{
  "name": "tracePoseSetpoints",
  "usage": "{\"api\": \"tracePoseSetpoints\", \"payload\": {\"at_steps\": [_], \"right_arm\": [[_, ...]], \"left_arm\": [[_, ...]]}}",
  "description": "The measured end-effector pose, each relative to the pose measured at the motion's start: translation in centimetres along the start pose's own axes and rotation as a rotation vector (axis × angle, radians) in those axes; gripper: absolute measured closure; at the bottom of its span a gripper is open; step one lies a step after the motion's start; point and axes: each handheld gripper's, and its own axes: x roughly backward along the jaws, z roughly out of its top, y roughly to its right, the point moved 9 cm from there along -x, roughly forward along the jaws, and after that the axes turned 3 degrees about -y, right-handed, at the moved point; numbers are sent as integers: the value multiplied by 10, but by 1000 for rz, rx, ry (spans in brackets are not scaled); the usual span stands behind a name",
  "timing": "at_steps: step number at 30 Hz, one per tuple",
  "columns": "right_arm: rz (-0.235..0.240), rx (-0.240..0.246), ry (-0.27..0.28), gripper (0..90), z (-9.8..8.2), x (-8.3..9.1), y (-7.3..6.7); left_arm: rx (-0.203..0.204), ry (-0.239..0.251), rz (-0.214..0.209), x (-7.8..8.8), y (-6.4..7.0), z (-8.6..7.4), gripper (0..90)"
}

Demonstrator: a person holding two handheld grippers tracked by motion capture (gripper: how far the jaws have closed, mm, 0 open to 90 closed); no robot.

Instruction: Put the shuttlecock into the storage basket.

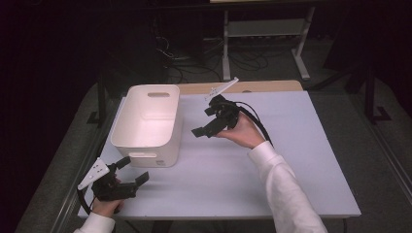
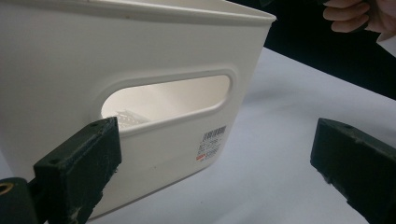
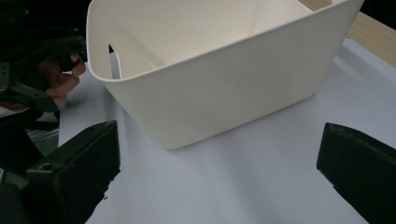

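Note:
A white plastic bin (image 1: 146, 124) with handle cut-outs stands on the left half of the table; its inside looks empty. My left gripper (image 1: 132, 170) hovers open just in front of the bin's near end wall (image 2: 140, 93), with its jaws spread wide and nothing between them. To the right of the bin my right gripper (image 1: 203, 121) is held above the table, pointing at the bin's long side (image 3: 224, 93). It is open too and holds nothing.
The table has a pale lavender top (image 1: 272, 165) with a wooden strip (image 1: 262, 86) along its far edge. A barcode label (image 2: 212, 142) is stuck on the bin's near wall. Beyond the table are a white frame (image 1: 265, 34) and cables on a dark floor.

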Motion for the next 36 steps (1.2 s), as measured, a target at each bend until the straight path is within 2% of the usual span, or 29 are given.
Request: {"api": "tracePoseSetpoints", "payload": {"at_steps": [1,2,6,7,24,31,32,33,36], "right_arm": [[-12,2,-3,0,-2,1,1],[-21,24,-7,0,-4,1,4],[-32,13,5,0,-9,5,6],[-19,-15,14,0,-9,6,3],[-32,-24,43,0,-33,18,12],[-38,-56,63,0,-47,27,17],[-42,-44,64,0,-50,28,18],[-43,-61,65,0,-53,29,18],[-51,-69,68,0,-60,32,21]], "left_arm": [[-3,-4,1,0,0,0,15],[-6,-2,-1,0,-1,0,15],[-6,-3,0,0,-1,-1,15],[-8,-8,3,0,-1,-1,14],[2,-5,4,0,-1,-1,15],[4,-1,5,0,-1,0,15],[-1,-6,6,0,-1,-1,15],[0,-6,6,0,-1,-1,15],[-1,-5,7,0,-1,-1,15]]}}
